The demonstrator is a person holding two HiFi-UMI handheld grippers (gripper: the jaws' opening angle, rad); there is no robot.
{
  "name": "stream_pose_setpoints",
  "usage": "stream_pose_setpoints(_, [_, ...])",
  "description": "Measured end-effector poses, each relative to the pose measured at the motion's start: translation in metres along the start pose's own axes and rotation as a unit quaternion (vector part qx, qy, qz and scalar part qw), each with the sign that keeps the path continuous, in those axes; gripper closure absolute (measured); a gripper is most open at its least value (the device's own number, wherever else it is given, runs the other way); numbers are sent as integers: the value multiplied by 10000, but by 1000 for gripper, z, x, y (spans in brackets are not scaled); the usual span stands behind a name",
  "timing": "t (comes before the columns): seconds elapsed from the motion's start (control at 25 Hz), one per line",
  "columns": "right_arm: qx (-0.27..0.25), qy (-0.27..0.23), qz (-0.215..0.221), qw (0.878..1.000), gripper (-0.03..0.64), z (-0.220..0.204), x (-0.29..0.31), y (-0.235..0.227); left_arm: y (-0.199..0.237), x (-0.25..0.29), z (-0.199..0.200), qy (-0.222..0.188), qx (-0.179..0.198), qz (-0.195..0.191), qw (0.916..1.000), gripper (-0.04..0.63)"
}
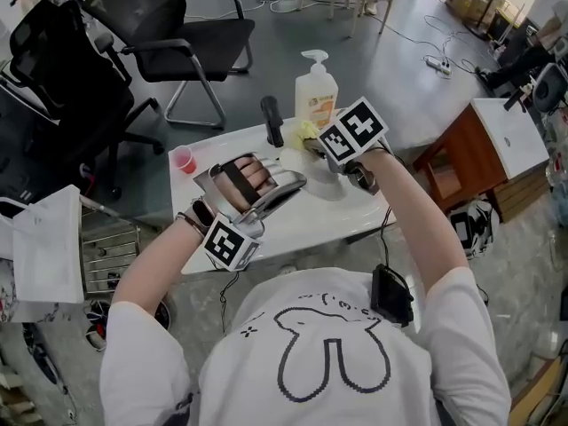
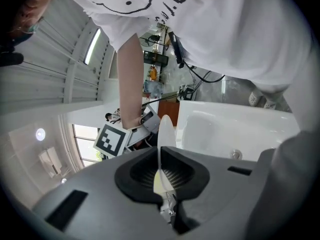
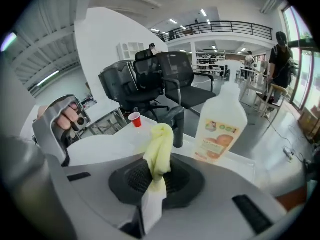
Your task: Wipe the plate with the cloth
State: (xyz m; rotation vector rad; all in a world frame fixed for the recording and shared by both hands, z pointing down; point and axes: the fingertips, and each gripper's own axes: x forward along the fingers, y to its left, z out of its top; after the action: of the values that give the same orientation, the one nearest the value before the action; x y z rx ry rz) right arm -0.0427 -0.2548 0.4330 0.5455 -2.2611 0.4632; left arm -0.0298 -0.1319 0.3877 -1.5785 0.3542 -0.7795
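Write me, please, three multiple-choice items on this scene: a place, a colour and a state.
1. Where does the red cup stand?
A) on the white table
B) on the black chair
C) on the floor

2. What colour is the cloth in the right tool?
A) blue
B) pale yellow
C) red

3. How is the left tool?
A) open, empty
B) shut on the plate
C) shut on a bottle

Answers:
1 A, it stands near the table's left edge in the head view.
2 B, yellow cloth sits between its jaws.
3 B, the plate's rim is clamped edge-on.
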Motion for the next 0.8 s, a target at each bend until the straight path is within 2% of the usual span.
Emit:
stream_pose_setpoints(0.16, [330, 50, -107, 9994, 569, -19, -5, -18, 6, -3, -6, 94, -48, 90, 9999, 572])
stream_pose_setpoints(0.4, [633, -54, -214, 9977, 569, -45, -20, -28, 4, 4, -16, 256, -347, 74, 9990, 571])
stream_pose_setpoints(0.64, [819, -309, -324, 9956, 569, -58, -44, -28, 2, 17, -33, 479, -1052, 95, 9933, 571])
stream_pose_setpoints(0.8, [954, -700, -222, 9927, 569, -64, -67, -19, -6, 25, -40, 633, -1772, 22, 9821, 571])
